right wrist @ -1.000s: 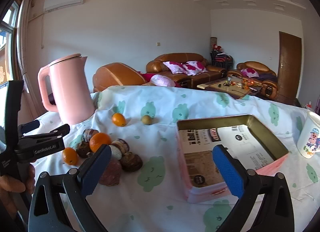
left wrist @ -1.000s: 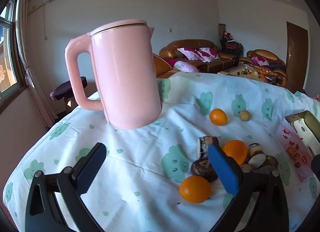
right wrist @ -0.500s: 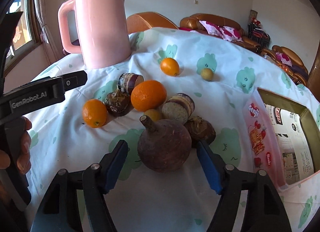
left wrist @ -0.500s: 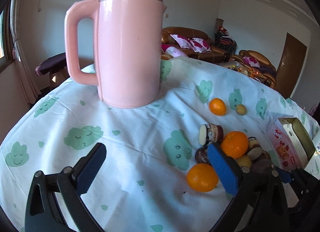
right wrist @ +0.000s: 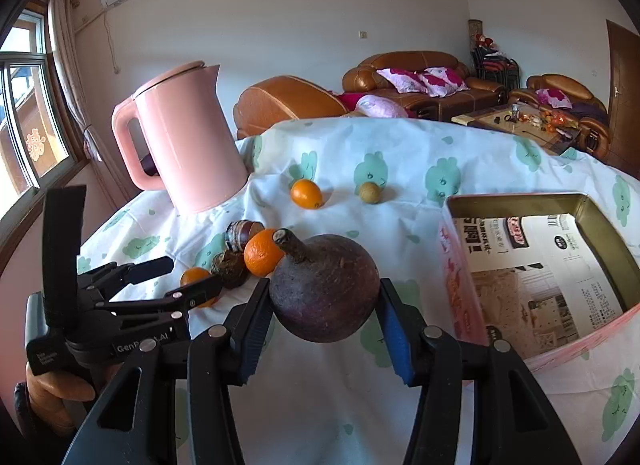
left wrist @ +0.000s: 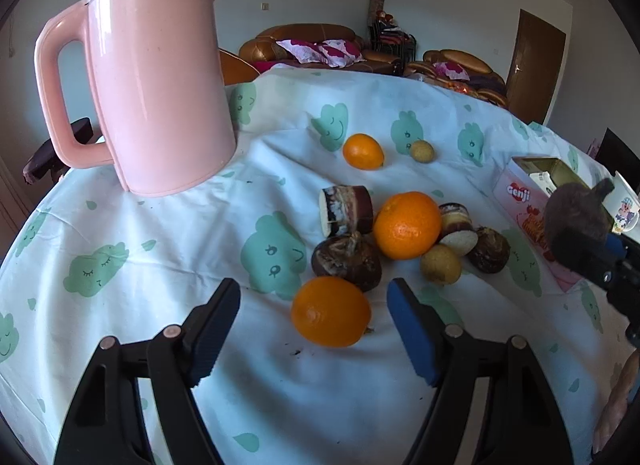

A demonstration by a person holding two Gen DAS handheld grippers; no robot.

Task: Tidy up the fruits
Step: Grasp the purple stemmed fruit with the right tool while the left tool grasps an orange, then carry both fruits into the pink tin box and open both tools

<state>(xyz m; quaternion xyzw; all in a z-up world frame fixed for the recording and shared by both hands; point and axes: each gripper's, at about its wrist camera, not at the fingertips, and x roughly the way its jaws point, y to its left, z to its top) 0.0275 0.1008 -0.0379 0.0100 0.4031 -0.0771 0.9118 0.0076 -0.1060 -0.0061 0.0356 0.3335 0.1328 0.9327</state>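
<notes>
So far your right gripper (right wrist: 324, 331) has just closed on the dark round fruit (right wrist: 325, 288), lifted beside the empty tin box (right wrist: 592, 221). Your left gripper (left wrist: 314, 319), closing but not yet touching, straddles an orange (left wrist: 330, 311); the other fruit remains on the tablecloth (left wrist: 160, 265).

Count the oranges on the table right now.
3: one orange between the left tongs, a larger orange in the middle of the pile, a small orange farther back beside the yellowish fruit. None look hidden.

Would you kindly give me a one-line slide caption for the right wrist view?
Right claw grips a dark purple root beside the open tin.
</notes>
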